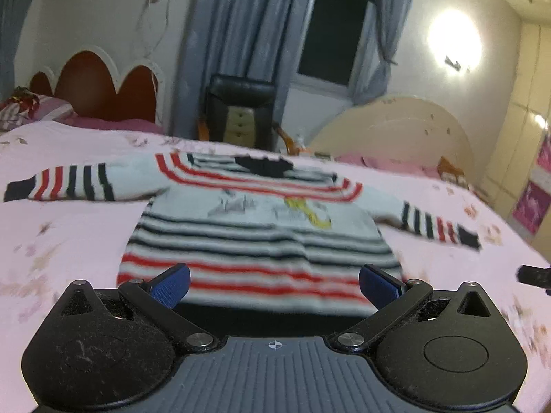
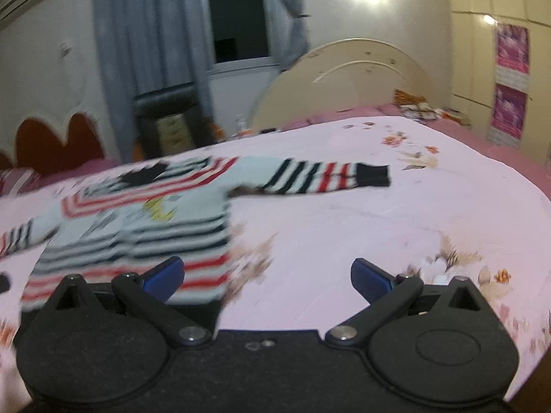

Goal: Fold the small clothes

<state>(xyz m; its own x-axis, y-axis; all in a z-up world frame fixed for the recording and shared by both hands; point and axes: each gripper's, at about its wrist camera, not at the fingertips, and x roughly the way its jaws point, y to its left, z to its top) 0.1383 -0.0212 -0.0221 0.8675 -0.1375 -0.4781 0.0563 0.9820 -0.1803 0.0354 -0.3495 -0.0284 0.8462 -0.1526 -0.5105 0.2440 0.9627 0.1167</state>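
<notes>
My left tongs (image 1: 273, 284) stand wide open with nothing between their blue pads, hovering just at the hem of the small white knitted sweater with red and navy stripes (image 1: 261, 227). The sweater lies flat, front up, straight ahead of these tongs on the pink floral bedsheet (image 1: 69, 241), its navy collar at the far end and both striped sleeves spread out to either side. A yellow figure is printed on its chest, blurred too much for me to make out.

My right tongs (image 2: 267, 277) are spread just as wide and hold nothing. From them the sweater (image 2: 137, 230) sits ahead and to the left, with its lower corner by my left blue pad (image 2: 164, 277); I cannot tell whether pad and cloth touch. Its sleeve with the navy cuff (image 2: 330, 175) stretches out further ahead, and bare sheet (image 2: 344, 227) lies directly in front of these tongs.

Beyond the bed stand grey-blue curtains (image 1: 237, 34) and a dark window (image 1: 330, 41).
</notes>
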